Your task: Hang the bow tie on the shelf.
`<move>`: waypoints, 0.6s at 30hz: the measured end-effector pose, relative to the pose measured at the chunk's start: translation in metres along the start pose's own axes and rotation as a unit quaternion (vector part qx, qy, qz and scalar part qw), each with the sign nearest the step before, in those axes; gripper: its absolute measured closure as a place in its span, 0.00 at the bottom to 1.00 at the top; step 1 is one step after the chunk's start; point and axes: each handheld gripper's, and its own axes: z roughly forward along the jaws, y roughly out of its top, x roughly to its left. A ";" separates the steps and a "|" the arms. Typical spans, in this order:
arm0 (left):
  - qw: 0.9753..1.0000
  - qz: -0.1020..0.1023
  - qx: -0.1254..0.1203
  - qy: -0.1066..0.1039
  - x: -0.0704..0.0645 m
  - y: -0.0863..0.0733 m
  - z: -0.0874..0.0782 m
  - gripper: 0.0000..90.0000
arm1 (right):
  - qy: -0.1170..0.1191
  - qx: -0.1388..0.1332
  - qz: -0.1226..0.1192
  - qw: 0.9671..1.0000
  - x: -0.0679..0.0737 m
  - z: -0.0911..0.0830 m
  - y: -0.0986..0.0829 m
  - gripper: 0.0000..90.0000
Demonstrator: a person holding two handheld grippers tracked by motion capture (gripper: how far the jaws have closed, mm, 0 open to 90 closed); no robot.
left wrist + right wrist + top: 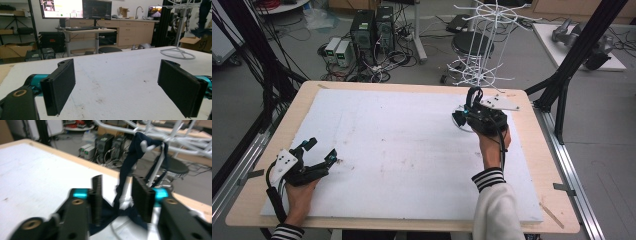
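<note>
The right gripper [463, 117] sits in the upper right of the high view, at the base of a white wire rack [484, 45] that stands on the far edge of the white foam board [402, 150]. In the right gripper view its jaws stand apart with a gap between them, and a dark navy cloth [132, 157] hangs in that gap from a white hook of the rack [160, 147] (the picture is blurred, so whether the pads touch the fabric cannot be told). The cloth's lower end pools on the board just beyond the jaws.

The left gripper [319, 151] rests low in the lower left of the high view, well apart from the rack, held by a hand in a striped cuff. In the left gripper view its jaws are spread wide over bare board, with the rack's round base [178, 53] at the upper right.
</note>
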 end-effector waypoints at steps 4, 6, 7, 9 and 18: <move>1.000 0.003 -0.001 0.001 0.000 0.000 -0.001 0.17 | 0.009 -0.003 0.004 1.000 0.002 -0.008 -0.001 0.33; 1.000 0.005 -0.001 0.002 -0.001 0.000 -0.001 0.17 | 0.024 -0.008 0.011 1.000 0.002 -0.016 -0.004 0.22; 1.000 0.004 -0.001 0.001 -0.001 0.000 -0.001 0.17 | 0.026 -0.008 0.014 1.000 0.002 -0.019 -0.005 0.20; 1.000 0.005 -0.001 0.002 -0.001 0.000 -0.001 0.17 | 0.034 -0.011 0.017 0.999 0.000 -0.029 -0.013 0.17; 1.000 0.011 -0.004 0.004 -0.002 0.000 -0.001 0.17 | 0.048 -0.053 0.035 0.997 -0.010 -0.088 -0.081 0.12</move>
